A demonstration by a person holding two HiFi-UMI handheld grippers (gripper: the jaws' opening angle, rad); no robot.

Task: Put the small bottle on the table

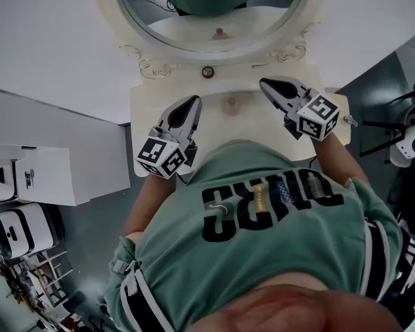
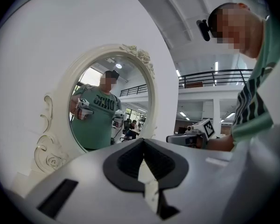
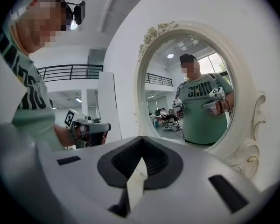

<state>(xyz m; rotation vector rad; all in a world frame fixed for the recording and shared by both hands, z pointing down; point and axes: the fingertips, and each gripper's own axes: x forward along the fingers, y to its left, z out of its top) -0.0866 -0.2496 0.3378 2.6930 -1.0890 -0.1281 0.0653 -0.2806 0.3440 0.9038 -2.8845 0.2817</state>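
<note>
- The left tool (image 2: 143,141) is sitting fully closed: its dark pads are meeting at the tip and nothing is lying between them.
- The right tool (image 3: 141,139) is likewise pressing its jaws together on nothing.
- Both tools are hovering over the cream worktop (image 1: 149,109), with their tips pointing toward the far side. The left one is staying nearer the person and the right one is reaching a little farther.
- Each tool is carrying its marker cube at the near end, the left cube (image 1: 162,156) and the right cube (image 1: 317,116).
- A small pale thing that looks to be the small bottle (image 1: 229,104) is standing on the worktop between the two tool tips and touching neither. It is too small for me to tell more.
- Just beyond it a round knob (image 1: 208,71) is showing in the carved base of the oval mirror (image 1: 194,33), which is rising at the far edge of the worktop against a white wall.
- The mirror is reflecting the person, who is wearing a green shirt (image 1: 263,241) and holding both tools up in front of the chest.
</note>
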